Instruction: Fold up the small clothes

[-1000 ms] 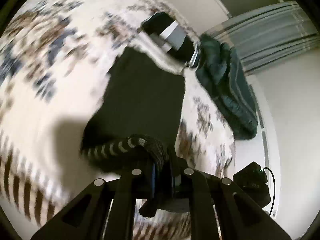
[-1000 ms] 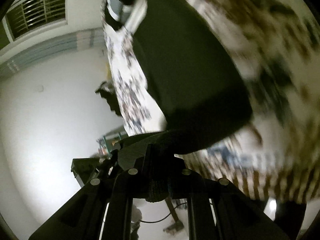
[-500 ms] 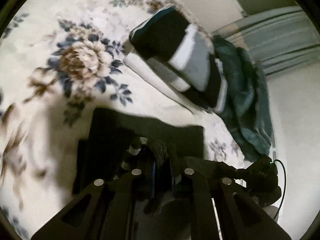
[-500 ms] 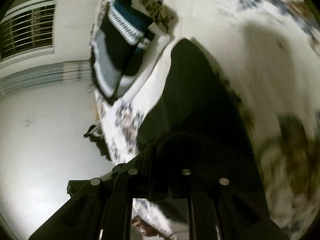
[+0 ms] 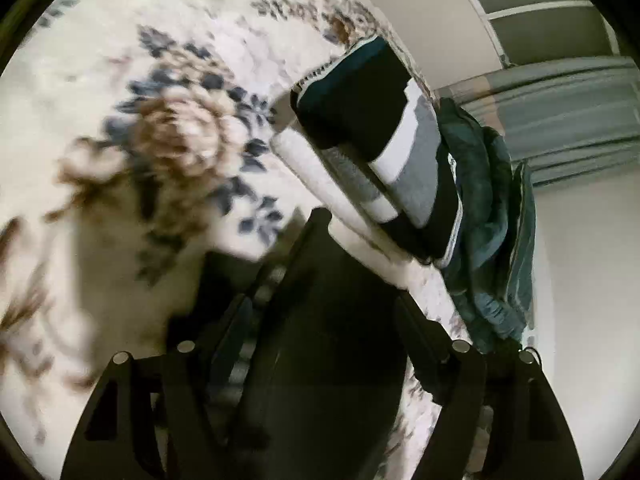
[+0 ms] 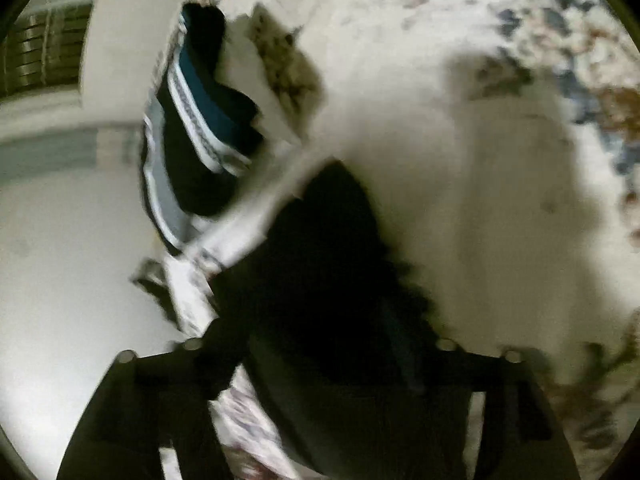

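Nearest the left wrist camera, the left gripper (image 5: 320, 320) stands with its jaws apart; they have just been opening, and the dark garment (image 5: 332, 360) lies between them without being pinched, its black cloth and a striped edge showing beside the left finger. The right gripper (image 6: 320, 344) matches it: its jaws have just been opening too, and the same dark garment (image 6: 320, 280) sits loose between its fingers, no pad pressing on it as far as the blurred view shows. The garment lies flat on the floral bedspread (image 5: 120, 140), just short of a stack of folded clothes (image 5: 384, 152), black with white and grey bands, which rests further along the bed. Beyond that stack a teal garment (image 5: 488, 220) lies bunched near the bed's far edge, with a curtain (image 5: 568, 120) and a pale wall behind. Judged from this, a fold has been laid down and let go, so the step in hand is the release. The next move probably calls for drawing both grippers clear without dragging the cloth, then either taking fresh hold of an edge for another fold or lifting the finished piece onto the stack. Soft cloth may catch on a finger as it leaves.
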A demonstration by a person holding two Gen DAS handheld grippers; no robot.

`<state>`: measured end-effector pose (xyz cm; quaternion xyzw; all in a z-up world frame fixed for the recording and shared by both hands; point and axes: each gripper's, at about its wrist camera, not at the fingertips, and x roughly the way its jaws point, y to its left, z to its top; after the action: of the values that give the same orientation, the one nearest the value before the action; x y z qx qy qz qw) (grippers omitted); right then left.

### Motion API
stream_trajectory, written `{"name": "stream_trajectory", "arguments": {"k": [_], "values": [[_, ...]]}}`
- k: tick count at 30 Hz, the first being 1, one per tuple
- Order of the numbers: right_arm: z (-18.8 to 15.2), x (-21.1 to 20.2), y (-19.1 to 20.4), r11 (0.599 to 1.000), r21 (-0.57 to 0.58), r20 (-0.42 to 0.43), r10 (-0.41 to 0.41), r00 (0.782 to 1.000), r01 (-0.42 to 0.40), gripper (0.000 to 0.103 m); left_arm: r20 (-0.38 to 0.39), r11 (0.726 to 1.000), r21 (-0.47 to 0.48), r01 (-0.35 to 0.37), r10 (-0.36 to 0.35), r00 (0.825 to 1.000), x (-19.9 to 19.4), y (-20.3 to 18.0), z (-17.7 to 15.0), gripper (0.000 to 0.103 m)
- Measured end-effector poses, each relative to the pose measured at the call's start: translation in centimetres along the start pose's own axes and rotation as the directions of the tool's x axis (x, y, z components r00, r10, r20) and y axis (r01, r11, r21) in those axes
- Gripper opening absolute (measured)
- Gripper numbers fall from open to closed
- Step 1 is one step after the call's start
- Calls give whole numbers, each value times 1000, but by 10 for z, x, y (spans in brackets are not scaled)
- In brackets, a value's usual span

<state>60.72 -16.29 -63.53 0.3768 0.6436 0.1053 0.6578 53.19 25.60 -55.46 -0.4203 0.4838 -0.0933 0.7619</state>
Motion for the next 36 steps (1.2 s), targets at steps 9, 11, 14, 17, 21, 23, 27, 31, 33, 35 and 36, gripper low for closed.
{"name": "stream_trajectory", "arguments": {"k": [9,11,14,17,21,23,27,31,33,35,36], "values": [[-6,-1,-30,988,-152,-177,-67,982,40,103,83,986,-167,21,-7,997,-72,34,-160,99],[3,5,-25,981,-190,-203,-73,977,34,103,93,968,-244,55,-34,995,-70,46,-196,99],[24,30,-11,961,-276,-249,-86,965,15,103,103,926,-367,88,-54,993,-46,62,-237,99],[44,63,-2,946,-323,-299,-120,947,18,103,147,898,-422,129,-73,986,-13,61,-252,99],[61,103,11,930,-367,-357,-126,926,-15,103,196,902,-416,116,-36,980,29,48,-240,99],[64,112,16,929,-370,-362,-116,925,-28,103,230,906,-412,100,-3,973,39,43,-230,100],[73,126,24,939,-333,-374,-43,926,-91,103,321,899,-426,105,42,946,37,41,-215,66],[62,128,28,936,-331,-358,-5,934,-122,39,308,899,-429,94,48,950,26,51,-202,26],[50,125,23,941,-318,-348,-1,937,-117,24,284,920,-383,81,34,958,17,47,-191,26],[39,112,13,955,-264,-312,46,949,-133,22,249,942,-330,59,27,968,6,44,-179,25],[30,103,8,960,-242,-292,67,954,-142,21,225,955,-294,46,22,974,-2,42,-170,25]]}}
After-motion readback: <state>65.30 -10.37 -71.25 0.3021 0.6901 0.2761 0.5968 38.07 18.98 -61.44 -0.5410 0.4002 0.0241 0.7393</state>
